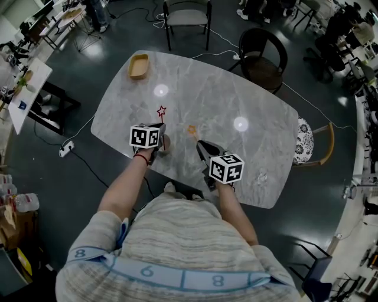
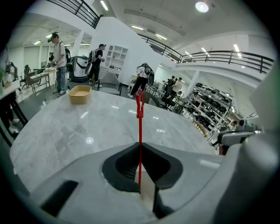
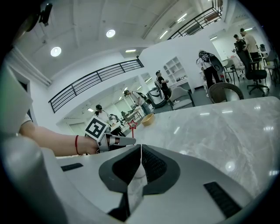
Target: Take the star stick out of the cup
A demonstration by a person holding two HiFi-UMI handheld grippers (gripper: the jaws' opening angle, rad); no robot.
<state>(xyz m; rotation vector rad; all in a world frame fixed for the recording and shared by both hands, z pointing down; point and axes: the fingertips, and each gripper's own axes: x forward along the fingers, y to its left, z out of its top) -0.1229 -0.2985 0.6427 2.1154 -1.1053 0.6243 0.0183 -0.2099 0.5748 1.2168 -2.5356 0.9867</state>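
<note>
The star stick (image 2: 140, 127) is a thin red rod with a red star on top, standing upright. My left gripper (image 2: 140, 146) is shut on the rod below the star. In the head view the star (image 1: 161, 111) rises just above the left gripper (image 1: 161, 127), over the near left part of the marble table (image 1: 236, 100). A pale shape under that gripper (image 1: 166, 145) may be the cup; most of it is hidden. My right gripper (image 1: 200, 144) rests to the right, apart from the stick, jaws shut with nothing seen between them. The right gripper view shows the star (image 3: 130, 124) and the left gripper (image 3: 127, 141).
A tan tray (image 1: 139, 66) sits at the table's far left corner. A small orange thing (image 1: 192, 131) lies on the table between the grippers. Chairs stand at the far side (image 1: 188, 17), far right (image 1: 263, 56) and right end (image 1: 319, 144). A power strip (image 1: 65, 148) lies on the floor.
</note>
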